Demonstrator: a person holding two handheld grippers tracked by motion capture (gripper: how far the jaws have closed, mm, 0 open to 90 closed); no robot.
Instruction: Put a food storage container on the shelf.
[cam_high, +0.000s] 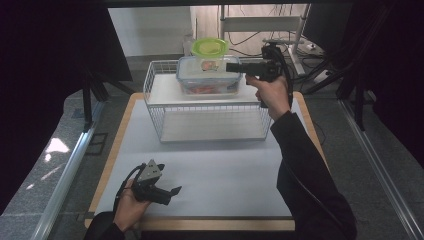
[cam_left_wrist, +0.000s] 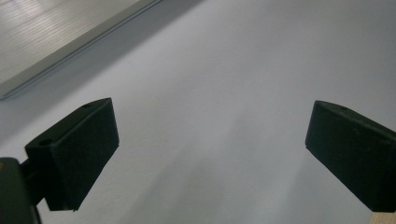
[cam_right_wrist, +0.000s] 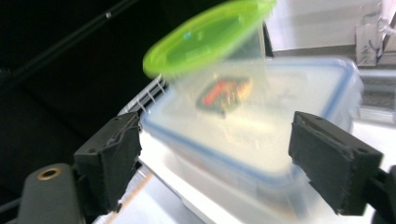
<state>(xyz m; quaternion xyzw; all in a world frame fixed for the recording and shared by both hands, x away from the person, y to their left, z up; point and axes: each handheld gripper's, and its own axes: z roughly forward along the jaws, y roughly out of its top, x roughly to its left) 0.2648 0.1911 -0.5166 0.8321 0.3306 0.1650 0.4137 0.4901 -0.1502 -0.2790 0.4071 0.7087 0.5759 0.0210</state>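
Note:
A round clear tub with a green lid (cam_high: 210, 50) stands on a rectangular clear box with a blue-rimmed lid (cam_high: 207, 75), which rests on the top shelf of a white wire rack (cam_high: 210, 120). My right gripper (cam_high: 231, 66) is level at the box's right end and points left at the tub, jaws open. In the right gripper view the tub (cam_right_wrist: 210, 37) and box (cam_right_wrist: 261, 135) lie just beyond my right gripper (cam_right_wrist: 215, 158), untouched by its pads. My left gripper (cam_high: 175, 192) rests low over the white mat at the front left. It is open (cam_left_wrist: 210, 149) with nothing between its jaws.
The white mat (cam_high: 220, 170) covers a wooden table with its edge showing at the front (cam_high: 200, 225). The rack's lower shelf (cam_high: 215, 127) is bare. Behind the table stand a metal shelf frame (cam_high: 260, 22) and cables. Dark panels (cam_high: 45, 75) flank both sides.

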